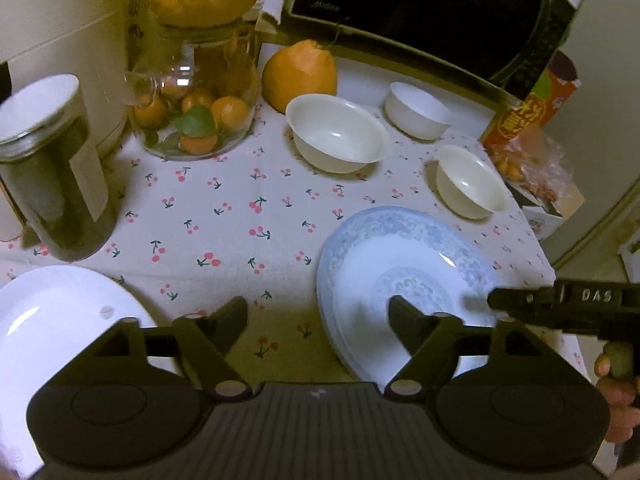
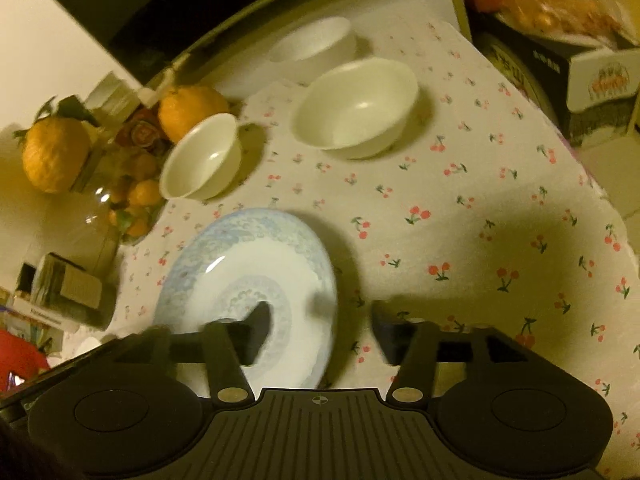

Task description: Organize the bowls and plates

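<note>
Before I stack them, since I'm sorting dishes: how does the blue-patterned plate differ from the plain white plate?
The blue-patterned plate has a pale blue rim band and centre ring; the plain white plate has no decoration. The blue-patterned plate lies on the right, partly under the left gripper's open fingers, while the plain white plate sits at the left edge, partly out of view. Both are round, shallow and rest flat on the cherry-print tablecloth.

- Warm yellowish indoor light is tinting both views; corners are falling off dark.
- Glare is blowing out the white plate point(image 1: 52, 320) and streaking the blue plate point(image 1: 400, 276).
- Right view is smearing with motion blur; the far bowl point(image 2: 316, 46) is going soft.
- A big shadow is lying across the cloth point(image 2: 520, 240).
- Fisheye is bending the edges hard.
</note>
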The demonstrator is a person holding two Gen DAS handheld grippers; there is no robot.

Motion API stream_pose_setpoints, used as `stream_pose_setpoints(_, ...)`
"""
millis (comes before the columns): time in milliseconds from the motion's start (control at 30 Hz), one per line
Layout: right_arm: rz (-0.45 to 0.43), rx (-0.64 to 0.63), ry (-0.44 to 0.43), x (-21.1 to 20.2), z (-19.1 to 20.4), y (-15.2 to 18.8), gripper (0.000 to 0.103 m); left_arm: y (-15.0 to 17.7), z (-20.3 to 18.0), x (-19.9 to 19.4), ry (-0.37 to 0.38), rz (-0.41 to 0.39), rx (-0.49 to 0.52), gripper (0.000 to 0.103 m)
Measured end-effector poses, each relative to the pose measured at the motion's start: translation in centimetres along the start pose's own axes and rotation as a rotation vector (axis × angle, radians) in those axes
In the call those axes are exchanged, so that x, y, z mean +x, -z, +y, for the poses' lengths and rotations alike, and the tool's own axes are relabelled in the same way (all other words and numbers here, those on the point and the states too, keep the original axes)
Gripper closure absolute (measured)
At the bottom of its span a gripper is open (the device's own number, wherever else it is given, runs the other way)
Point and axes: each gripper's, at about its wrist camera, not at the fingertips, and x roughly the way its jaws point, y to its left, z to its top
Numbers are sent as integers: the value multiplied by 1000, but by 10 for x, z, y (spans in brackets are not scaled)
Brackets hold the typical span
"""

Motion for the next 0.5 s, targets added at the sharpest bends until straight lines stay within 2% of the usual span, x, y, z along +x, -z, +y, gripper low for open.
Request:
stream_pose_setpoints(100, -16, -40, -31, -9, 8, 4, 23, 5, 0, -9, -7, -6, 18, 9)
stream_pose_setpoints(233, -28, -103, -67, -19, 22, 10, 16, 11, 0, -20, -12, -14, 21, 1)
stream_pose_setpoints(367, -37, -193, -95, -29, 38, 16, 14, 16, 2, -32, -6, -26, 19, 1)
stream_pose_setpoints(500, -64, -253, -119, -41, 49, 24, 8, 21, 7, -44, -16, -18, 9, 1)
